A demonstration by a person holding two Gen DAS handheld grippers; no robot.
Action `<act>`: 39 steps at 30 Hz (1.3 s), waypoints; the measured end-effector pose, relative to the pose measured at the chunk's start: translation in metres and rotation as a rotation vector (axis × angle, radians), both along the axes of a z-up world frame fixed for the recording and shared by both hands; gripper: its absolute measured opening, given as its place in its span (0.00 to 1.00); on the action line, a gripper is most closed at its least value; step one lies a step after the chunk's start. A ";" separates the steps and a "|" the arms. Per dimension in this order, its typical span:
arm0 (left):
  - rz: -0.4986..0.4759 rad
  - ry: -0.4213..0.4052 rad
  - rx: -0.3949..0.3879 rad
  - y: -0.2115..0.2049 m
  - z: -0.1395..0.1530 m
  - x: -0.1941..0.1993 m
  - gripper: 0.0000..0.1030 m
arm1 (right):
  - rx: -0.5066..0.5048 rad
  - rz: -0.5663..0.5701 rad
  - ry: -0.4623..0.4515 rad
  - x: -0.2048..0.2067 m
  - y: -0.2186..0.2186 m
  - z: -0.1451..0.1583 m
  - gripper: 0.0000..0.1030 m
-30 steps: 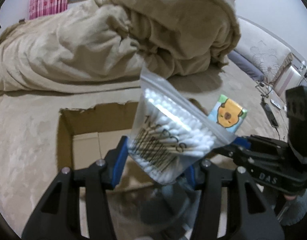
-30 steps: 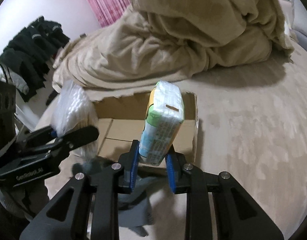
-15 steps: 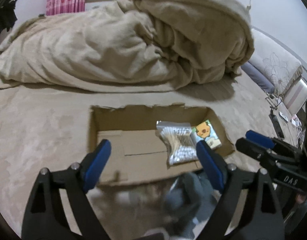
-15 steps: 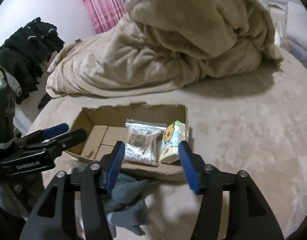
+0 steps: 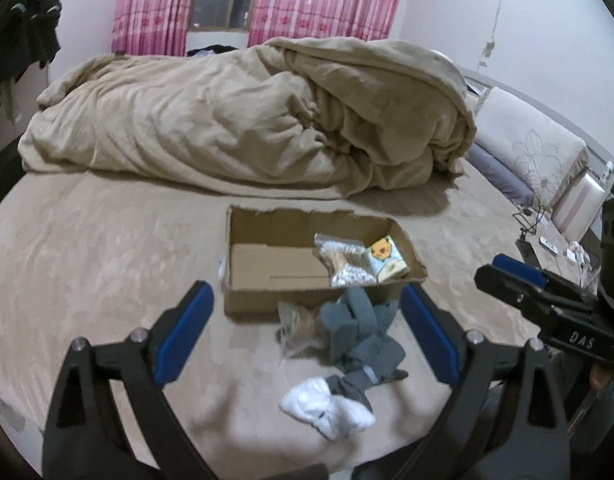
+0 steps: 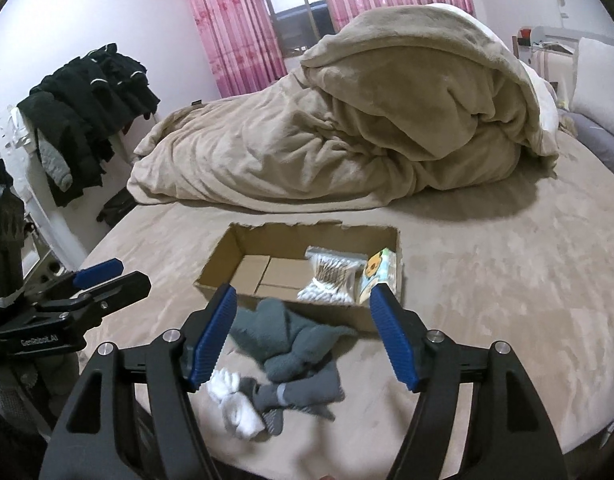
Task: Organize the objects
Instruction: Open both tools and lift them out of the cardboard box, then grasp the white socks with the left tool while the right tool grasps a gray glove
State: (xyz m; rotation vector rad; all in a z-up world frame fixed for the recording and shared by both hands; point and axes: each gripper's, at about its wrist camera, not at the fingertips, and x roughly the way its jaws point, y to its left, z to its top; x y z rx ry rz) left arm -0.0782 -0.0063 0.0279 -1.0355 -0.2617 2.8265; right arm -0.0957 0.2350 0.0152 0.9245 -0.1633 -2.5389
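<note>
Two items already lie in the cardboard box (image 5: 307, 292): the bag of cotton swabs (image 5: 341, 260) and the tissue pack (image 5: 387, 258), both ahead of the jaws at its right end. The left gripper (image 5: 307, 328) and right gripper (image 6: 303, 336) hover with jaws spread wide, empty. Between and just below them the grey socks (image 6: 291, 344) and white socks (image 6: 237, 404) lie on the bed (image 5: 87, 260), outside the box. Likely next: lower one gripper, pinch a sock bundle.
</note>
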 end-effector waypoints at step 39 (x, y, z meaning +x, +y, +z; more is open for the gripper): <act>-0.073 -0.250 0.016 0.038 -0.155 0.013 0.63 | 0.096 0.142 -0.260 -0.013 -0.040 -0.143 0.41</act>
